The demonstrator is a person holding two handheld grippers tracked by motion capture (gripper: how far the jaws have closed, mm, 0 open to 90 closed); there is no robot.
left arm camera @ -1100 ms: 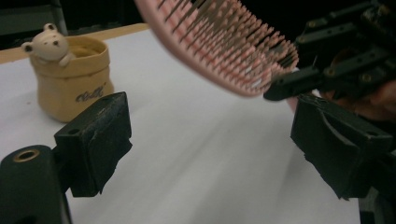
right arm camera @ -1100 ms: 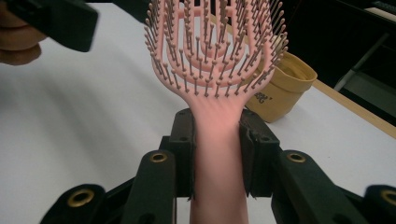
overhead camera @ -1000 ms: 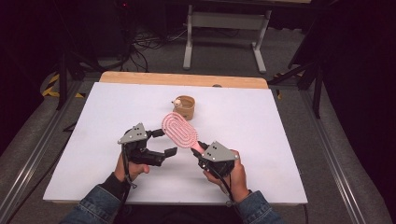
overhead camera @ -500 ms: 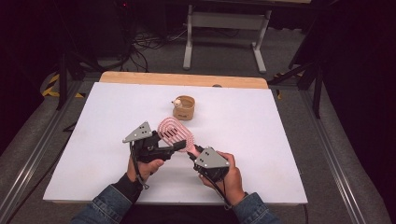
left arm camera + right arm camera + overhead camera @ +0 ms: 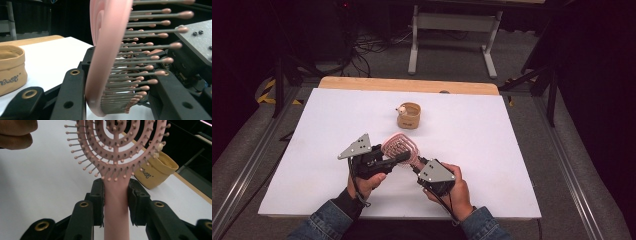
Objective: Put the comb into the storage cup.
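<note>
A pink vented hairbrush with ball-tipped bristles is held above the white table between both grippers. My right gripper is shut on its handle, the pads pressing both sides. My left gripper has just been closing and now clamps the brush head: one jaw lies on the smooth back and the other against the bristle tips. In the left gripper view the right gripper shows just behind the bristles.
A small tan fabric pouch with a tiny figure on its rim stands upright beyond the brush, toward the table's middle. The white table has a wooden strip along its far edge. Dark floor, cables and a stand lie behind.
The left gripper swung in toward the brush head and its jaws closed on it. The brush and right gripper drew slightly nearer the person.
</note>
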